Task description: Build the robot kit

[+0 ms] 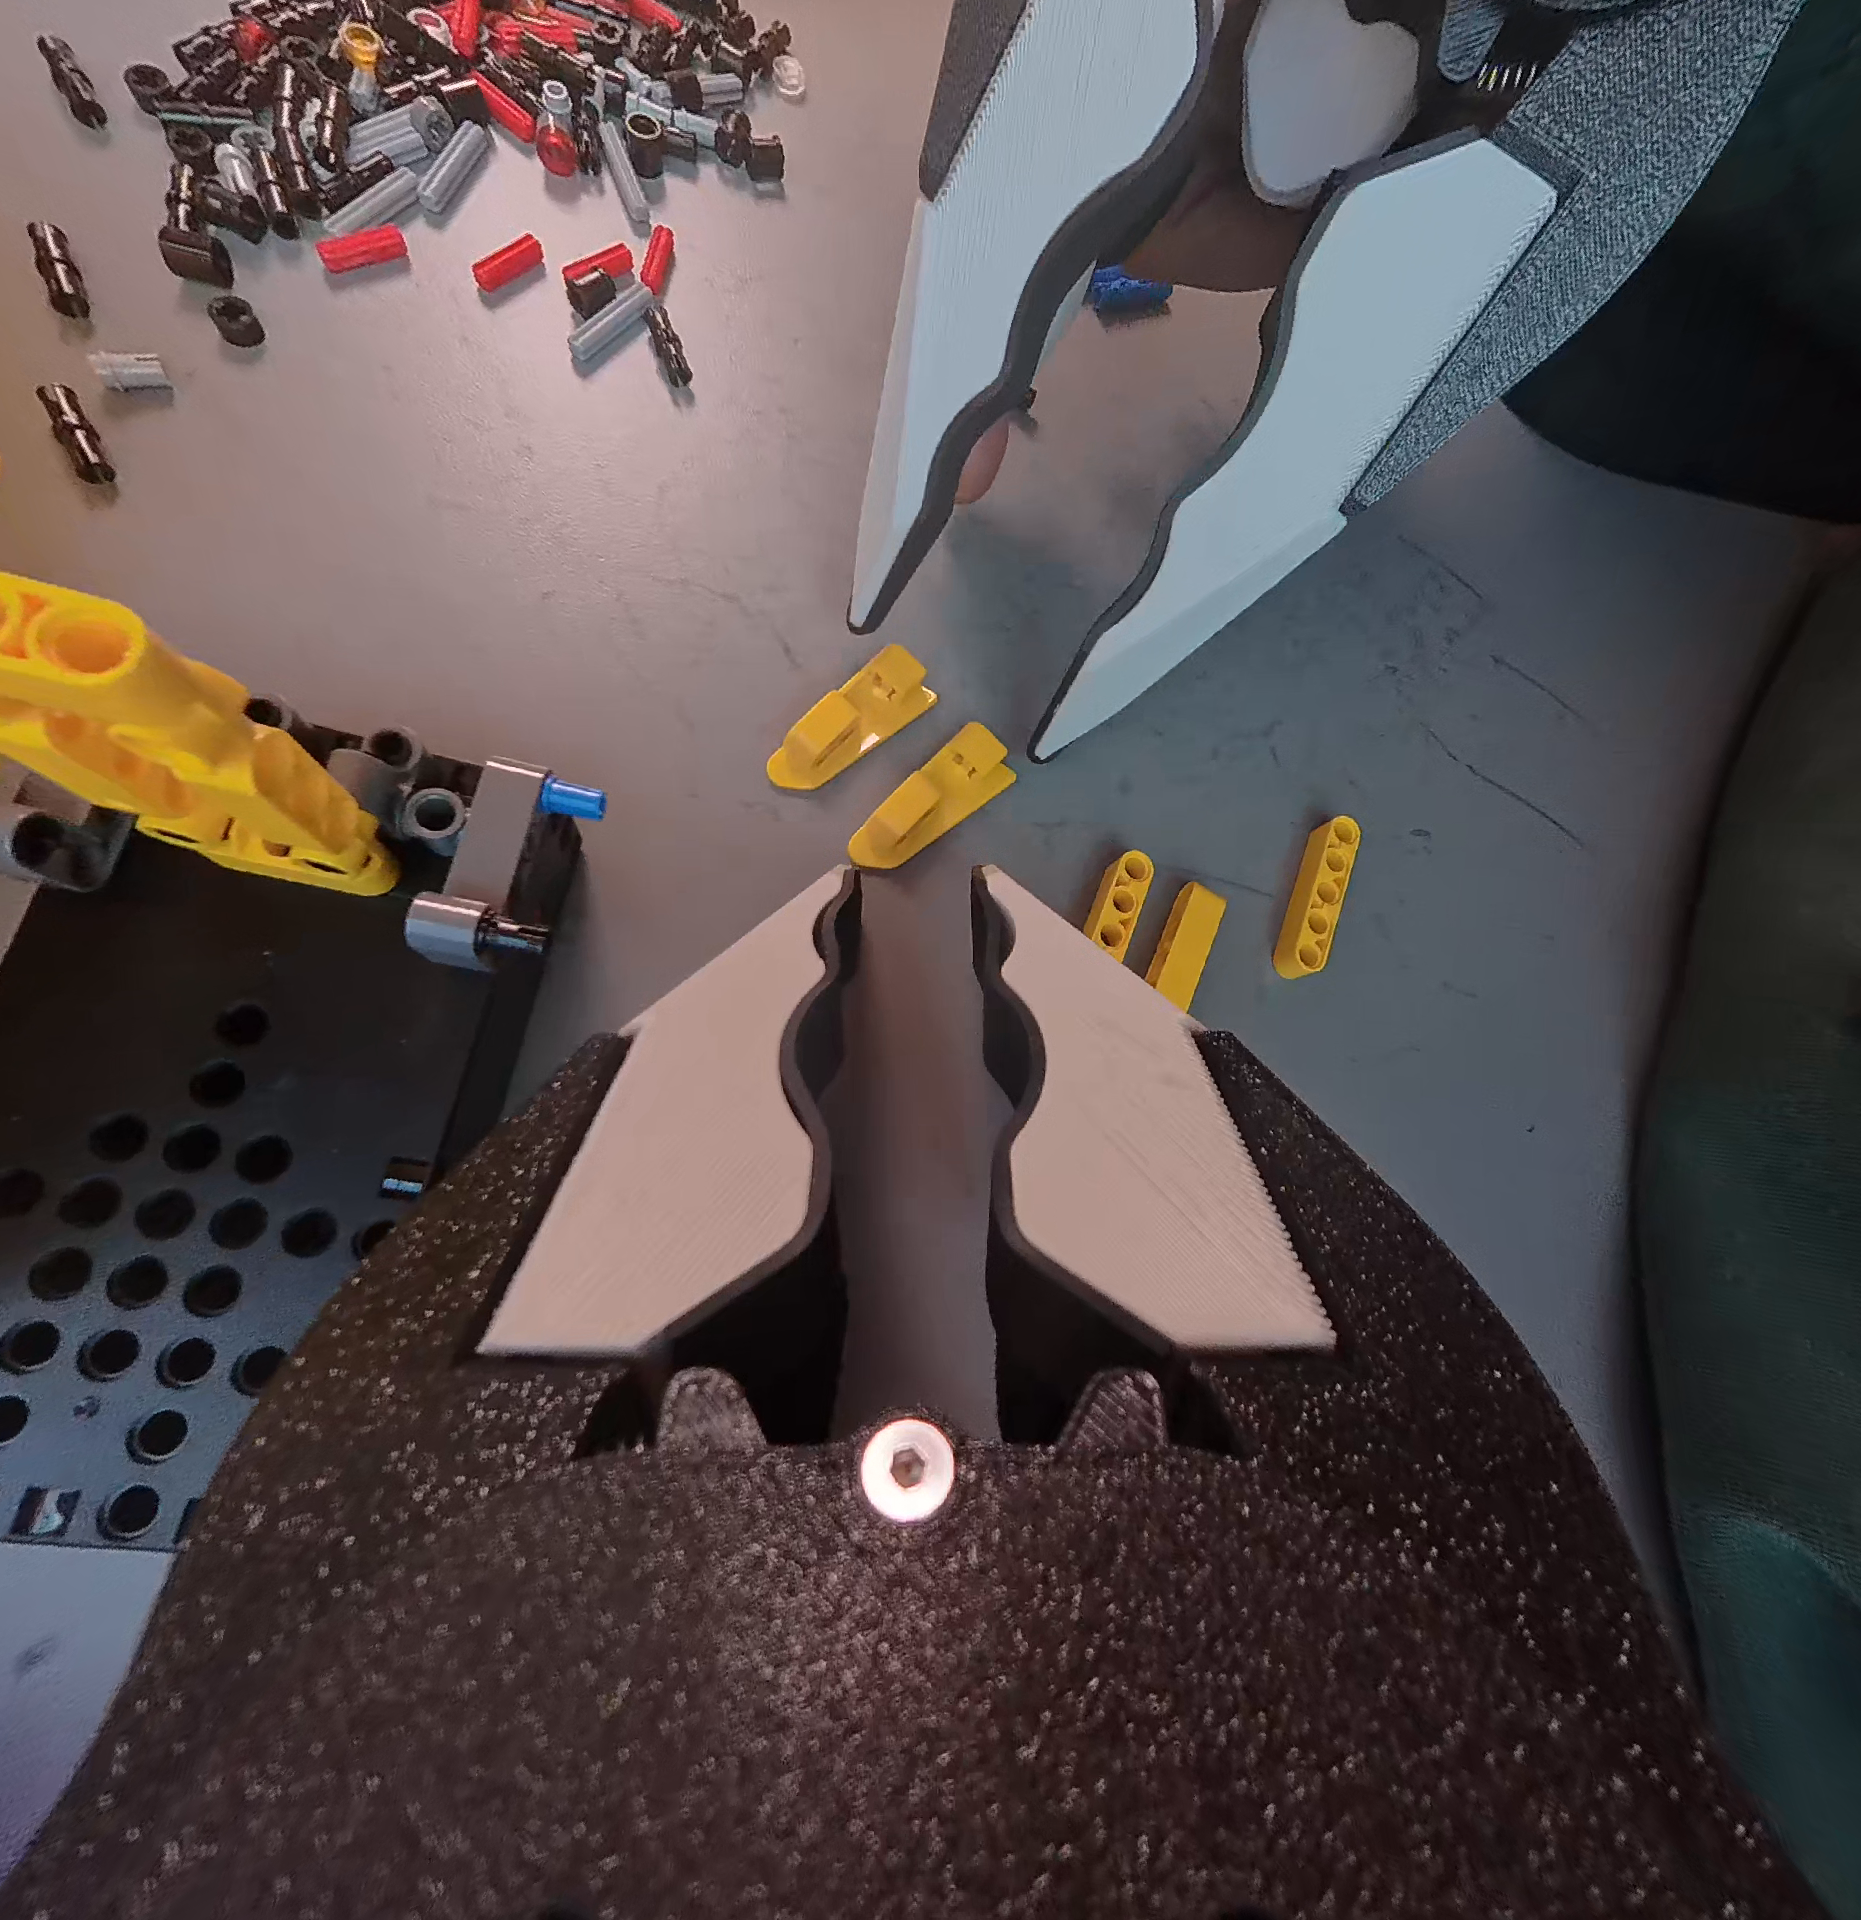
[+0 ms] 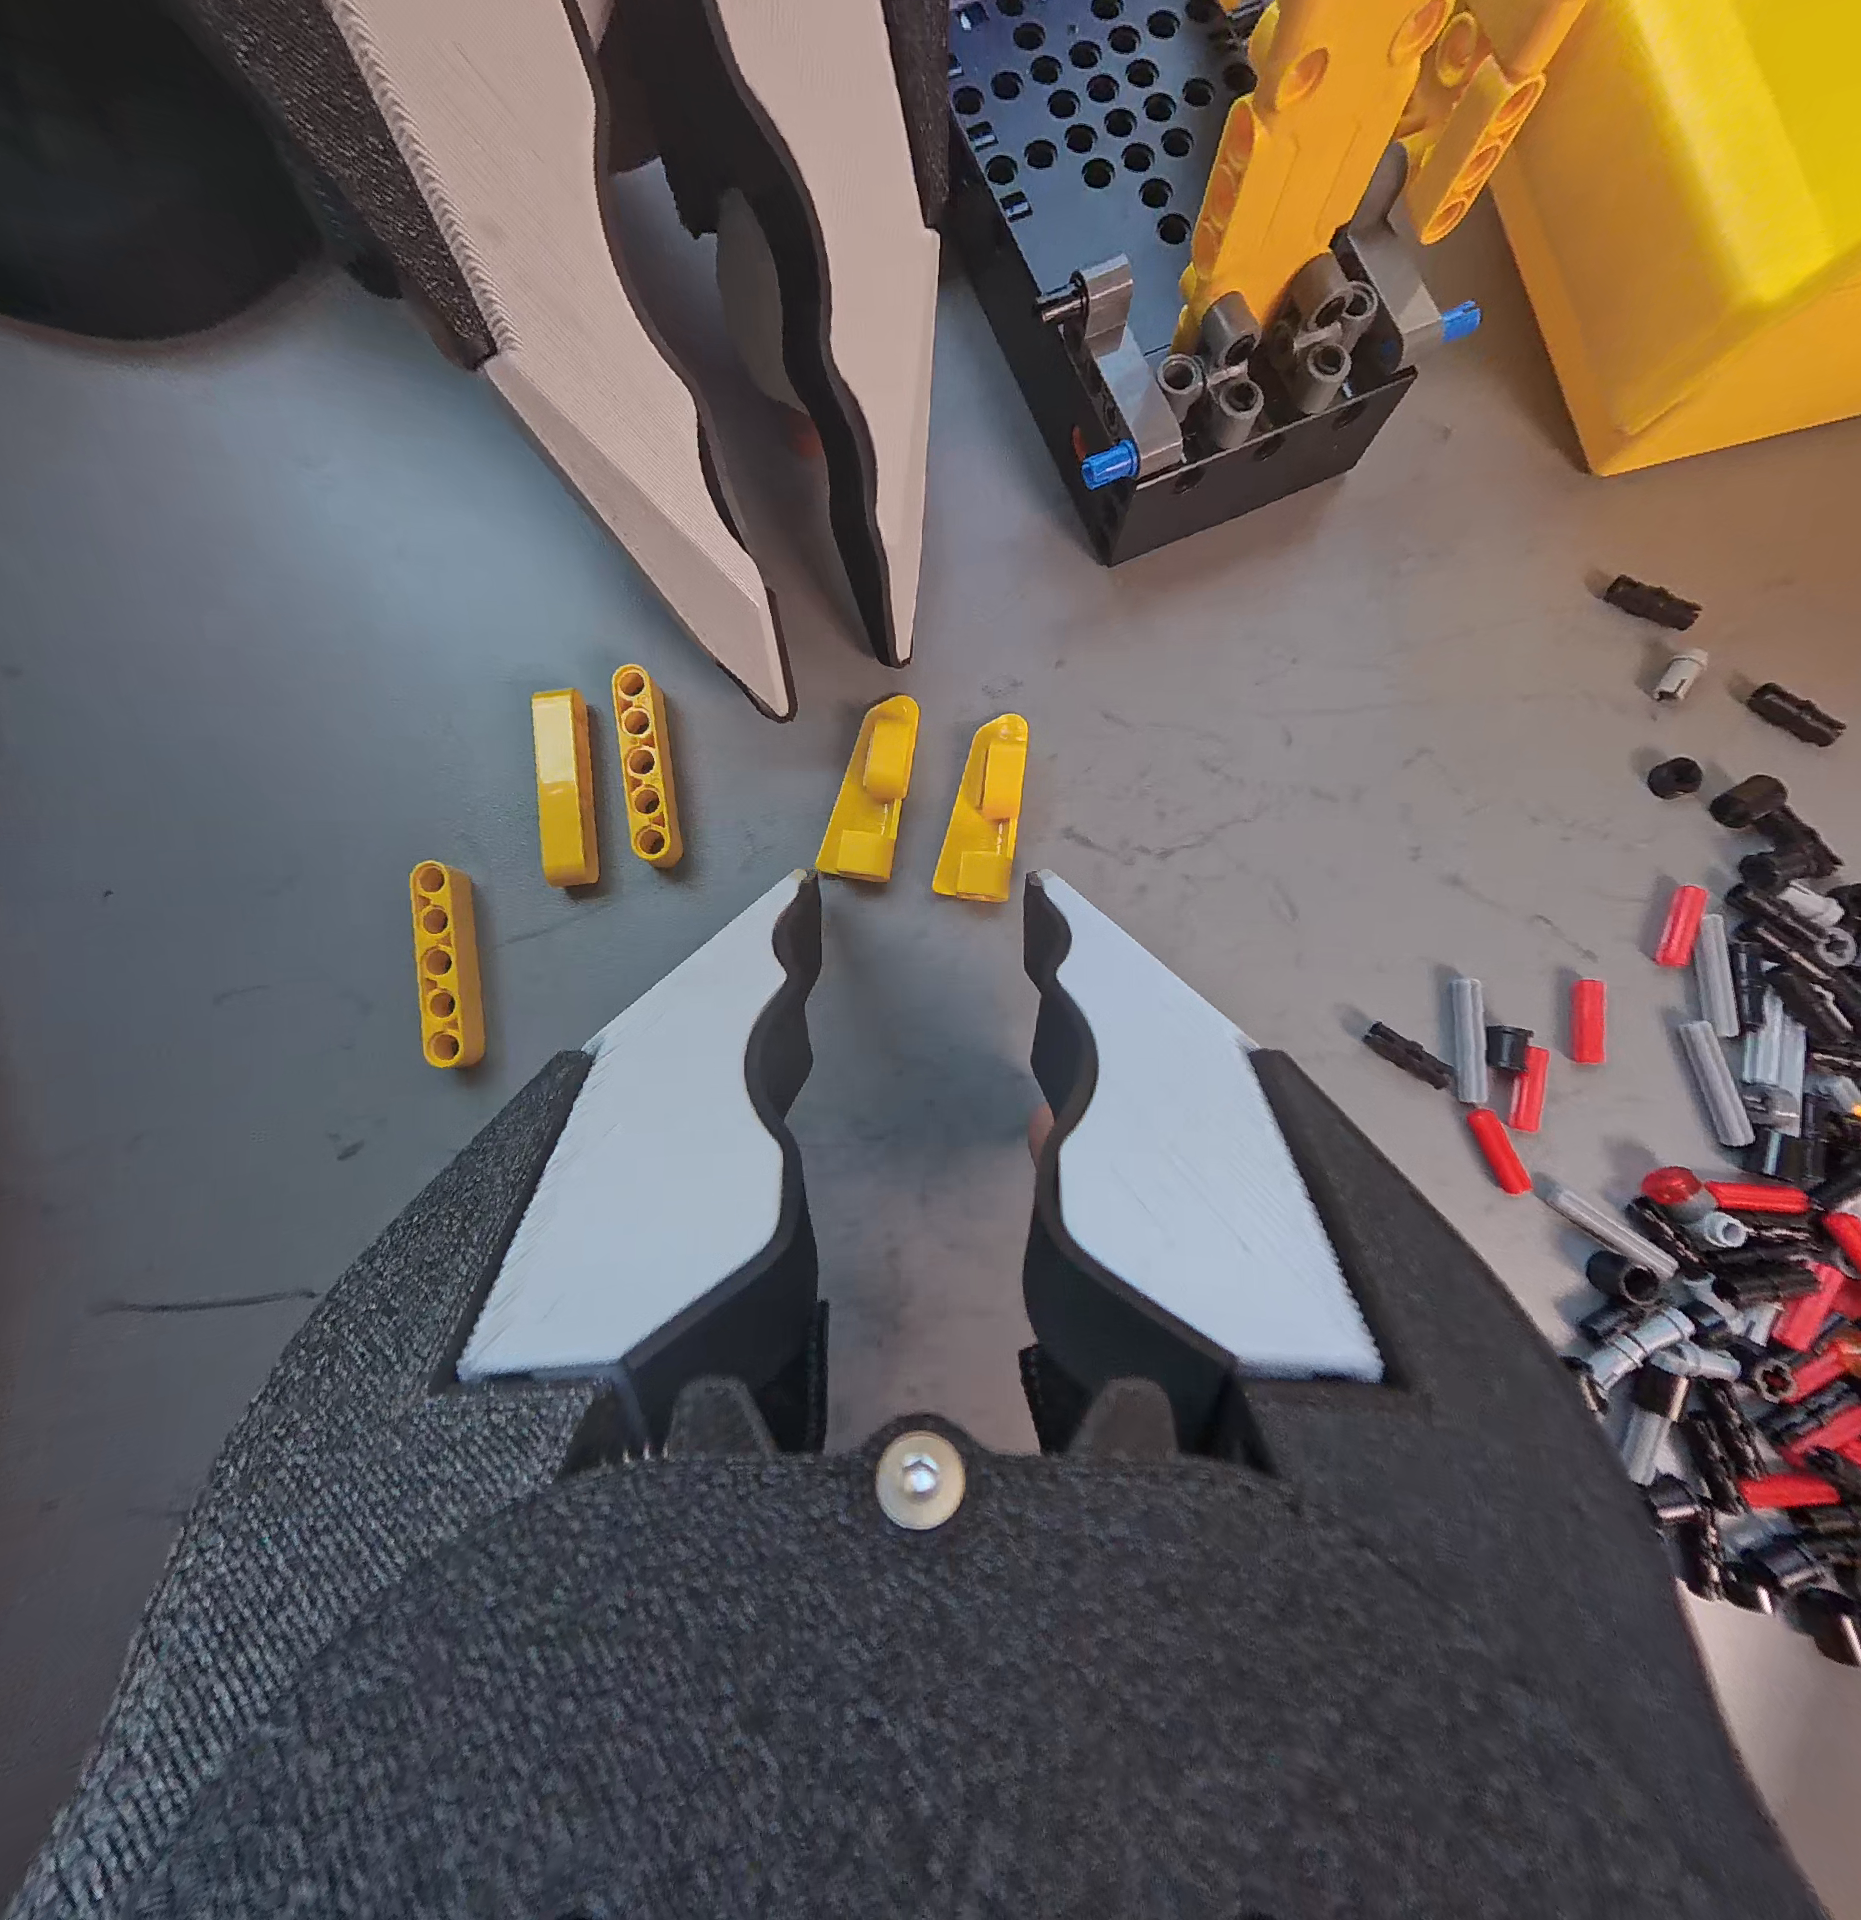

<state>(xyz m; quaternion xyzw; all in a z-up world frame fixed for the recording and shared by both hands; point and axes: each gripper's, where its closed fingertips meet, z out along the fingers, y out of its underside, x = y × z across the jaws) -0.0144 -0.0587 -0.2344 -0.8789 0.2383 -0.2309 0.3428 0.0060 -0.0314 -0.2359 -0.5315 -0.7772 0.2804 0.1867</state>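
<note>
Two small yellow wedge-shaped pieces lie side by side on the grey table, between the two grippers. My left gripper is open and empty, its tips just short of the nearer wedge. My right gripper is open wider and empty, its tips just short of both wedges. Each gripper shows opposite in the other's view: the right gripper and the left gripper. Three yellow holed beams lie beside the wedges.
A black perforated block carries a yellow beam assembly with grey and blue connectors. A pile of black, grey and red pins lies on the table. A yellow box stands behind the block. A dark green object borders the table. Across from one pair of fingers to the other is roughly 4 cm.
</note>
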